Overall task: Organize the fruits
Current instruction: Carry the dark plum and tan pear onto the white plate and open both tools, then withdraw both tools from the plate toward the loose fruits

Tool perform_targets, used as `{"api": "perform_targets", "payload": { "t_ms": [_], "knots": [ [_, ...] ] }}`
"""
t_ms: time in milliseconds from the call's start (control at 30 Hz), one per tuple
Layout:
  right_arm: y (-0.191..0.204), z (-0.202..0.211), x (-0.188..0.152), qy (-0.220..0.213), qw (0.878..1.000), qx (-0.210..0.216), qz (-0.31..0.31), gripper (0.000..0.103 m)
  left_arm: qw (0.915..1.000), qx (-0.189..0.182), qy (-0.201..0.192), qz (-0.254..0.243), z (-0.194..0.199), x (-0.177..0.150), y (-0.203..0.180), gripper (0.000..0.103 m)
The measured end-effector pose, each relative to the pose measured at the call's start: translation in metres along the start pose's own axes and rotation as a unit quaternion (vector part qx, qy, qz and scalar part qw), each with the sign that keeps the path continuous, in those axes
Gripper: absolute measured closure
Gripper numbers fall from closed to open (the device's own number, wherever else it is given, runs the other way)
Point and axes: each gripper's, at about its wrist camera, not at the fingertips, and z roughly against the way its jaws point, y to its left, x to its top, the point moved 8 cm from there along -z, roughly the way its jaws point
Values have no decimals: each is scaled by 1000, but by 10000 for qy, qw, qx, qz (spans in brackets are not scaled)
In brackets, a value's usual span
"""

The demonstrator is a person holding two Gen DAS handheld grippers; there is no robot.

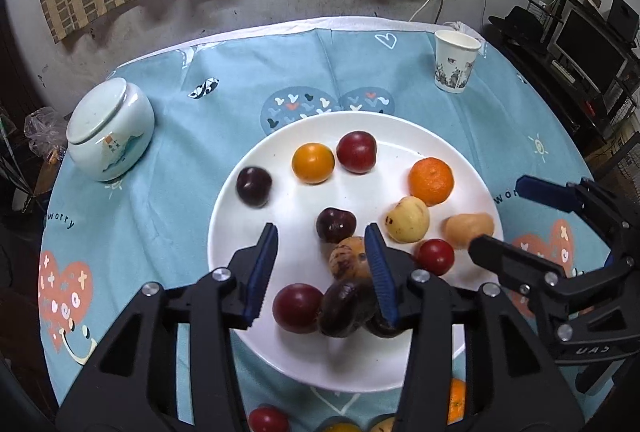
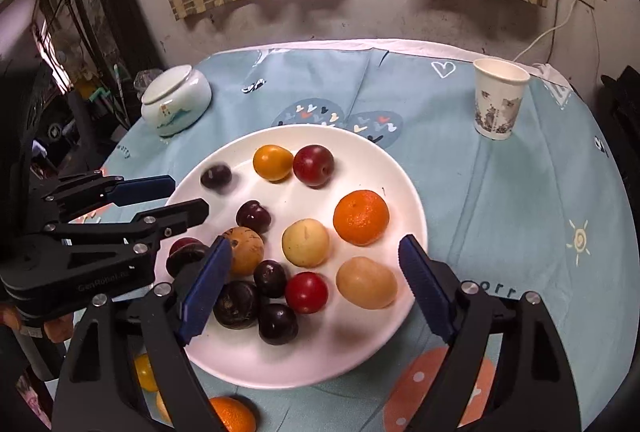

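Note:
A white plate (image 1: 224, 216) (image 2: 360, 332) on the blue tablecloth holds several fruits: a mandarin (image 1: 431, 181) (image 2: 361, 218), a yellow-orange fruit (image 1: 313, 163), red and dark plums, and pale yellow ones. One dark plum (image 1: 254, 187) (image 2: 216, 176) near the plate's left rim is blurred. My left gripper (image 1: 321, 228) (image 2: 188, 196) hangs open over the plate's near left part, and its pads press on nothing. Over the plate's near right side my right gripper (image 2: 314, 243) (image 1: 498, 216) stands wide open, empty. More fruits lie off the plate at the near edge, such as an orange (image 2: 232, 414) and a red plum (image 1: 268, 419).
A pale lidded ceramic jar (image 1: 110, 128) (image 2: 176, 106) stands at the table's far left. A paper cup (image 1: 456, 62) (image 2: 498, 98) stands at the far right. Behind the round table are a grey wall and curtains, and dark shelving (image 1: 580, 44) stands to the right.

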Motion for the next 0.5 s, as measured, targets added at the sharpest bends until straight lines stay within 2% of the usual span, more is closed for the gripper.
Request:
{"api": "perform_targets", "payload": {
  "t_ms": [167,400,500],
  "knots": [
    [1,27,-27,16,9995,144,-268,18,9999,24,-153,-55,28,-8,-7,52],
    [8,77,-104,88,9939,378,-1036,17,9990,60,-405,-172,76,-35,-18,49],
    [11,91,-141,229,9897,384,-1356,17,9980,123,-559,-284,98,-50,-25,35]
  ]
}}
